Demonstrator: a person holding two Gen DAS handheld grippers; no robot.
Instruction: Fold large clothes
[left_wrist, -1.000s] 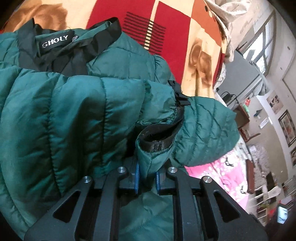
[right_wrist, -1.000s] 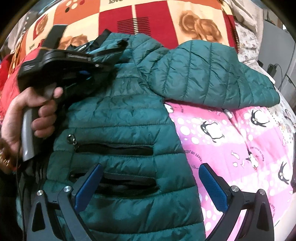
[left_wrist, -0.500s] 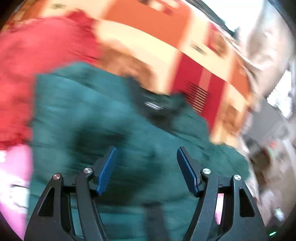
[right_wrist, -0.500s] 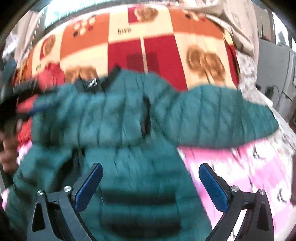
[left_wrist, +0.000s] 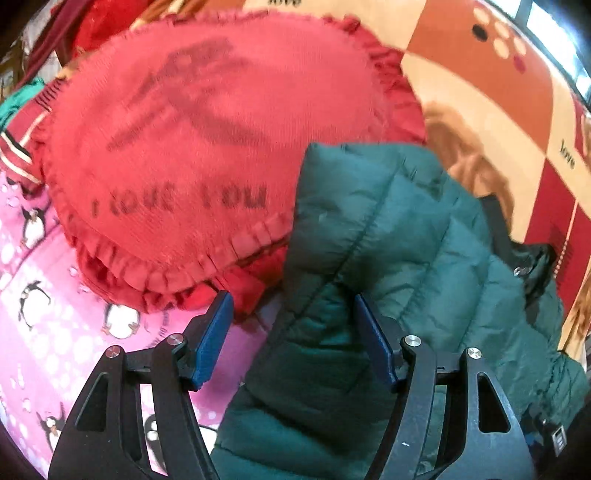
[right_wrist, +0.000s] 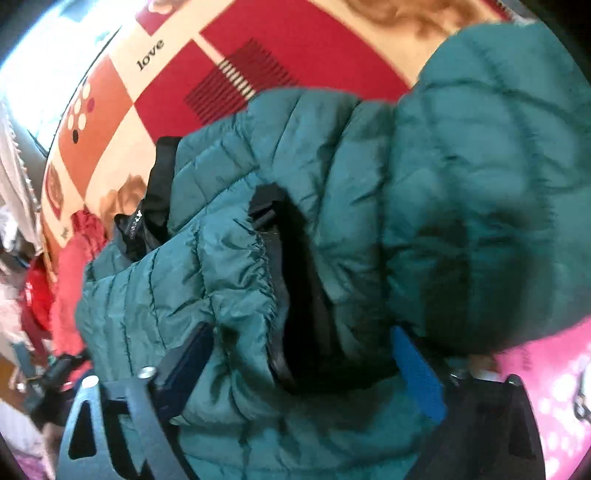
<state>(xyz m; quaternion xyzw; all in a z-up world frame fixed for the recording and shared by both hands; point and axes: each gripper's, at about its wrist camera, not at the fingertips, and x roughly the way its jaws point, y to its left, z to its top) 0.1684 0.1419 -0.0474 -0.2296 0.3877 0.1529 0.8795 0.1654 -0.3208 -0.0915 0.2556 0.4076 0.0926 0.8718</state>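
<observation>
A dark green quilted puffer jacket lies on the bed, its left sleeve folded across the chest. My left gripper is open and empty, hovering at the jacket's folded left edge. In the right wrist view the jacket fills the frame, with the folded sleeve's black cuff in the middle. My right gripper is open, its jaws standing either side of that cuff, close above the fabric. The black collar shows at the left.
A red round ruffled cushion lies beside the jacket's left edge. A pink penguin-print sheet covers the near bed. A red, orange and cream patchwork blanket lies beyond the collar. Red clothes are piled at the left.
My left gripper let go of the sleeve cuff, opened and swung left to the jacket's edge. My right gripper moved forward and down, close over the folded sleeve cuff.
</observation>
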